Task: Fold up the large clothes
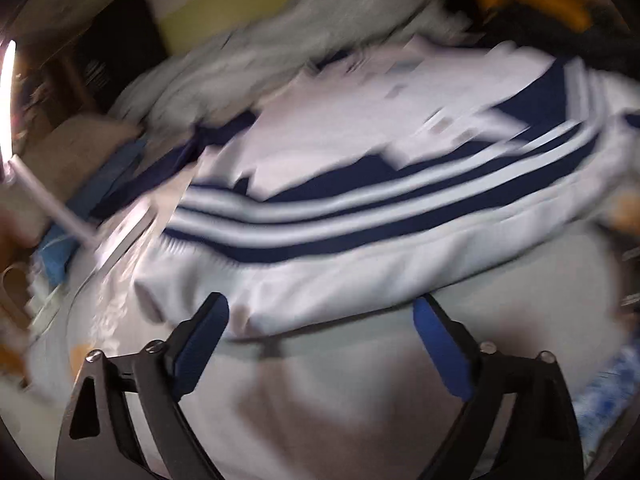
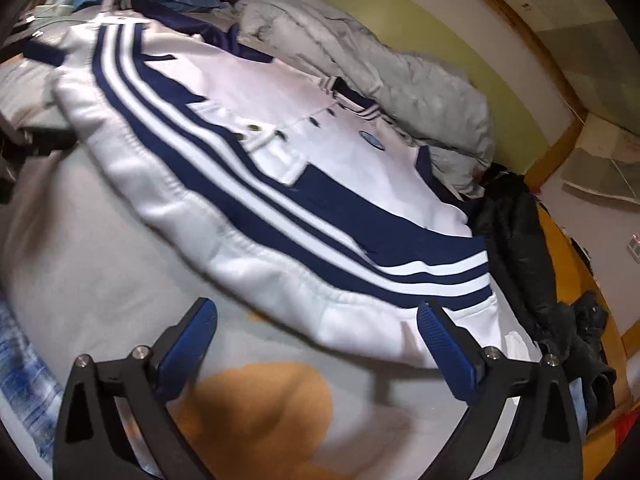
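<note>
Both the left gripper (image 1: 320,312) and the right gripper (image 2: 316,320) stand wide and empty, just short of the near hem of the white-and-navy jacket (image 2: 280,152). It lies spread on the bed (image 2: 100,260), reaching toward the far edge by the grey quilt (image 2: 360,60). It looks soft, thick and floppy, so the ribbed hem's corners seem the best hold.

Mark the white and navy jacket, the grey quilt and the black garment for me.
white and navy jacket (image 2: 256,240), right wrist view, on its white sleeve.
grey quilt (image 2: 400,80), right wrist view, on its crumpled middle.
black garment (image 2: 516,224), right wrist view, on its upper folds.
</note>
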`<state>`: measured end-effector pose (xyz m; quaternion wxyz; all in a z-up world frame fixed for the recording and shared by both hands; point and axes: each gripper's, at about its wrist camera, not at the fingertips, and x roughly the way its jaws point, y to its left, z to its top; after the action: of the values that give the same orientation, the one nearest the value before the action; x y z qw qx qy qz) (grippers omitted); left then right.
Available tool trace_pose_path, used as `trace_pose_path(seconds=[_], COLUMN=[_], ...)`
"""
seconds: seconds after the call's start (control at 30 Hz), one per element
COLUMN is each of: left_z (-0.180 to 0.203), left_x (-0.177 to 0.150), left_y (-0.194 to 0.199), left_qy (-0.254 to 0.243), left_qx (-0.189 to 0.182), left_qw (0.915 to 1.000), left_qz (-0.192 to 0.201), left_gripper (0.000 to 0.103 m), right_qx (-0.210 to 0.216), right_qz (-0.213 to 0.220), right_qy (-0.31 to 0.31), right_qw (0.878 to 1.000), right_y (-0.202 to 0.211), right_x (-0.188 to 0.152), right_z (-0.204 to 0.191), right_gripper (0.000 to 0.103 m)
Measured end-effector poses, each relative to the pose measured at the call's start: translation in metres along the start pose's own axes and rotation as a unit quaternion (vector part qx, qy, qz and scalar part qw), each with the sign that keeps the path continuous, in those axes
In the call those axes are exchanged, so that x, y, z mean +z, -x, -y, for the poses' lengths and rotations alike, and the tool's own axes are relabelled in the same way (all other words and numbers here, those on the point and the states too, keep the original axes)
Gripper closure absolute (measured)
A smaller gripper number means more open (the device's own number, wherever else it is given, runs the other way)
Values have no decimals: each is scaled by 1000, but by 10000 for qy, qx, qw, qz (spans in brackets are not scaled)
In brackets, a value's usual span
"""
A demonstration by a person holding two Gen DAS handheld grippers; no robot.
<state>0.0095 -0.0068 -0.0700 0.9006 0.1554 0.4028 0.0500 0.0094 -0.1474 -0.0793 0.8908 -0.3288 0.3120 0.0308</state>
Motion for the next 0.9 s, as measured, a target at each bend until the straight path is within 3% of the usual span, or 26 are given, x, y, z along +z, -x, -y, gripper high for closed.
trace_pose_path(seconds=[0.07,0.27,0.33,0.37,0.4,0.43,0.47,0.5,0.53,0.63,0.77,0.9], left_z=[-13,-33,-45,-51,-56,-59,-59,-58,-56,-51,-61,-78], left_x=[0,3,4,6,8,9,11,14,16,20,38,77], left_y=[-3,-11,-4,-1,2,5,6,5,2,2,9,4], left_qy=[314,425,720,844,949,1014,992,899,777,552,552,576], left_qx=[-185,220,241,197,144,129,131,94,50,99,118,160], left_qw=[9993,9987,9964,9951,9937,9926,9927,9937,9950,9960,9949,9945], left_qz=[34,165,378,471,573,658,679,658,629,698,841,858], left_gripper=[7,9,17,22,33,44,51,65,75,86,89,90], right_qx=[-61,-400,-392,-260,-197,-139,-163,-289,-210,53,106,109], right_qz=[-150,-288,-407,-520,-583,-629,-656,-693,-660,-494,-208,-36], right_qy=[-150,-674,-811,-986,-1173,-1313,-1459,-1583,-1705,-2258,-2315,-2248], right_qw=[9998,9965,9951,9934,9912,9893,9870,9845,9829,9729,9726,9743], right_y=[-7,-29,-36,-39,-41,-42,-42,-42,-41,-30,-17,-17], right_x=[0,-1,-1,-3,-6,-8,-10,-11,-12,-10,9,38], right_z=[12,58,70,77,82,86,91,97,100,111,120,133], right_gripper=[4,4,21,38,53,58,78,82,82,87,88,89])
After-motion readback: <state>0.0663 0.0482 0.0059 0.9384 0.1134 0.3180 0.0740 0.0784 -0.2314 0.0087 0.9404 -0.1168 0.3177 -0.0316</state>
